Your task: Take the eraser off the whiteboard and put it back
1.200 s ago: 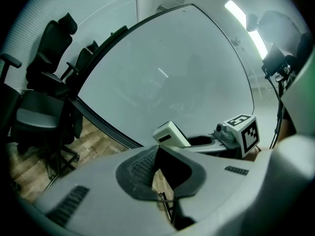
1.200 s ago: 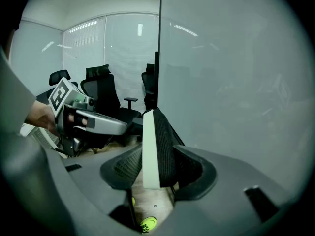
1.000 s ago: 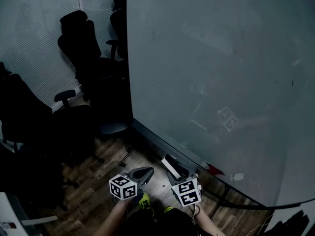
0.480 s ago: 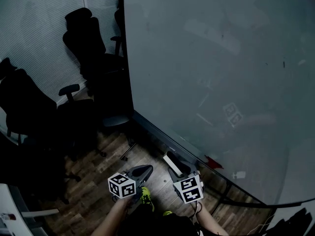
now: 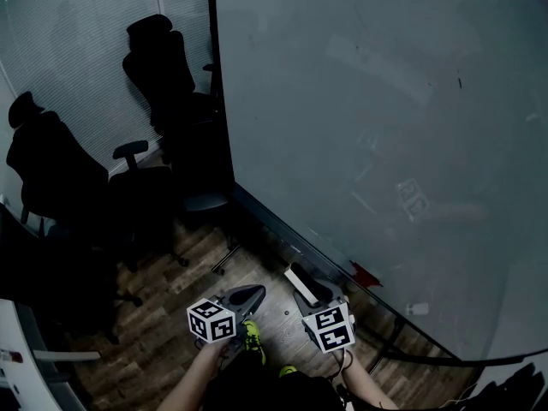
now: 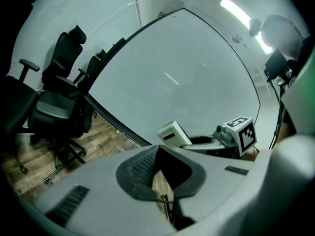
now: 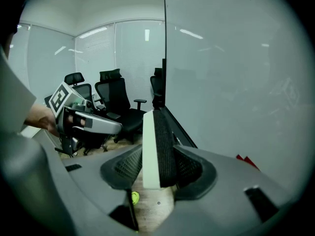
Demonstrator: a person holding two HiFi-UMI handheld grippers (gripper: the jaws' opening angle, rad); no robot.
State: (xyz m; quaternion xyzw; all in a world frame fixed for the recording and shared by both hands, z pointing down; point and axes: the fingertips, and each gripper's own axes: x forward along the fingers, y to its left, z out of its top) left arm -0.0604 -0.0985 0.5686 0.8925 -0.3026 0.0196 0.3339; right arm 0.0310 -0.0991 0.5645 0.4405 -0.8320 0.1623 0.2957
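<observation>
The eraser (image 5: 299,282), a white block with black felt on one side, sits edge-up between the jaws of my right gripper (image 5: 306,294), which is shut on it. In the right gripper view the eraser (image 7: 156,146) fills the gap of the right gripper (image 7: 157,168). It is held off the whiteboard (image 5: 385,127), near the board's lower edge. My left gripper (image 5: 249,296) hangs beside it to the left, shut and empty. From the left gripper view, the left gripper (image 6: 156,167) has its pads together, and the eraser (image 6: 173,133) shows beyond them against the whiteboard (image 6: 172,77).
The board's dark bottom rail (image 5: 282,238) runs diagonally over a wood floor. A red scrap (image 5: 364,274) and a small white piece (image 5: 418,309) sit near that rail. Black office chairs (image 5: 163,67) (image 5: 51,169) stand to the left by a ribbed wall.
Both grippers have drifted slightly along the base of the board, and the head view has swung so the chairs sit further right. The eraser stays gripped in the right gripper.
</observation>
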